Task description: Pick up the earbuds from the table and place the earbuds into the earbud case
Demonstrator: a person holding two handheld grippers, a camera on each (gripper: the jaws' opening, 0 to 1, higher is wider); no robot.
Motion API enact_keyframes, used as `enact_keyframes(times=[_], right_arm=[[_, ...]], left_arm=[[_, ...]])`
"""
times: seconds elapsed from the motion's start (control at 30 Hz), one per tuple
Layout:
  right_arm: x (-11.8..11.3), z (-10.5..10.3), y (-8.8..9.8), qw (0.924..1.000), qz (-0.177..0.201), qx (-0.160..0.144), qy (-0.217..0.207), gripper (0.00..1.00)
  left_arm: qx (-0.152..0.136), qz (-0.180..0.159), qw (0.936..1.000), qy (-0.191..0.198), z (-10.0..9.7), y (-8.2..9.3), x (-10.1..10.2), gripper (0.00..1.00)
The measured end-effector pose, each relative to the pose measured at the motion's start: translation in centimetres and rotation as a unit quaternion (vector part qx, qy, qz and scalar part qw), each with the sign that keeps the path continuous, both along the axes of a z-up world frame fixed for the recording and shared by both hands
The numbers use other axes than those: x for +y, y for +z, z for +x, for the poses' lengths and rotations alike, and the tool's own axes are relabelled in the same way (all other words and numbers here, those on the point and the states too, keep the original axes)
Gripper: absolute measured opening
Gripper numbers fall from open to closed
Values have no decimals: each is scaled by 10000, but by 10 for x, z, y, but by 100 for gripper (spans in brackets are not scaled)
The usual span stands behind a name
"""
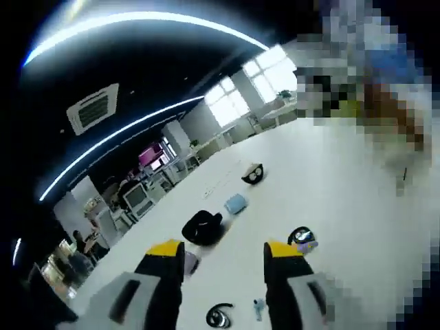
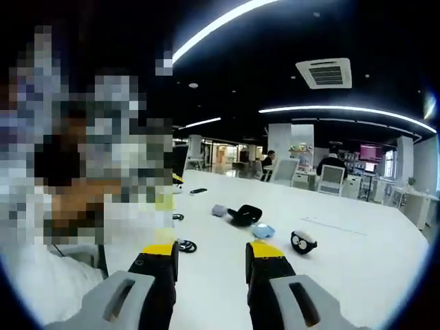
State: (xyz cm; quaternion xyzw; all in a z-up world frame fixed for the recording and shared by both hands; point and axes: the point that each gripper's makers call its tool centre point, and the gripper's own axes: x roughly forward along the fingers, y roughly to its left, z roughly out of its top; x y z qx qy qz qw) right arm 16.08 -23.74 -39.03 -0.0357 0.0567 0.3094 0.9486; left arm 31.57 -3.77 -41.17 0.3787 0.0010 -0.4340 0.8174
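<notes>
Two grippers are raised above a long white table [image 1: 323,199], each with yellow-tipped black jaws standing well apart and nothing between them. The left gripper [image 1: 225,254] looks down the tabletop toward bright windows; the right gripper [image 2: 210,256] looks across it toward desks, monitors and seated people in the far background.

Containers on the table:
- A black open earbud case [image 1: 203,227] lies ahead of the left gripper's jaws, lid up, interior dark; whether anything sits inside cannot be told. In the right gripper view the same black case [image 2: 245,214] sits mid-table, open, contents unreadable.
- A small pale-blue rounded case [image 1: 235,203] lies just beside the black one, closed as far as can be seen; in the right gripper view it [image 2: 262,231] rests just ahead of the right jaw tip.
- A black pod with two white eye-like rings [image 1: 253,174] sits farther along the table; in the right gripper view [image 2: 303,242] it lies to the right of the blue case.

Loose items: a small black-and-white ring-shaped earbud piece [image 1: 218,316] lies on the table low between the left gripper's jaws; a black ring object with a purple spot [image 1: 302,238] lies just beyond the right-hand jaw. In the right gripper view a black ring-shaped item [image 2: 186,245] lies near the left jaw tip, and a small grey-lilac block [image 2: 219,210] sits beside the black case.
</notes>
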Motion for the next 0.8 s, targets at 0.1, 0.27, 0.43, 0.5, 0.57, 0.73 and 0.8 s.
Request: enact_keyframes(times=[0.1, 0.27, 0.43, 0.5, 0.57, 0.73, 0.8], right_arm=[[0, 2, -4, 10000, 29, 57, 4, 38], [0, 3, -7, 9999, -3, 125, 21, 38], [2, 0, -5, 10000, 4, 83, 54, 38], [-1, 1, -5, 10000, 2, 70, 25, 38], [-5, 4, -6, 9999, -9, 82, -70, 38], [-7, 5, -7, 9999, 24, 97, -76, 38], [-7, 5, -8, 9999, 15, 107, -68, 38]], left_arm=[[-34, 322, 9993, -185, 15, -10, -22, 44], [-442, 1143, 9924, -132, 50, -24, -44, 39], [-953, 1709, 9803, -258, 80, -36, -68, 30], [-1215, 2086, 9701, -251, 88, -45, -72, 27], [-1115, 2326, 9657, -282, 93, -58, -74, 29], [-1103, 2650, 9578, -162, 109, -74, -74, 27], [-1122, 2650, 9576, -125, 113, -76, -74, 24]])
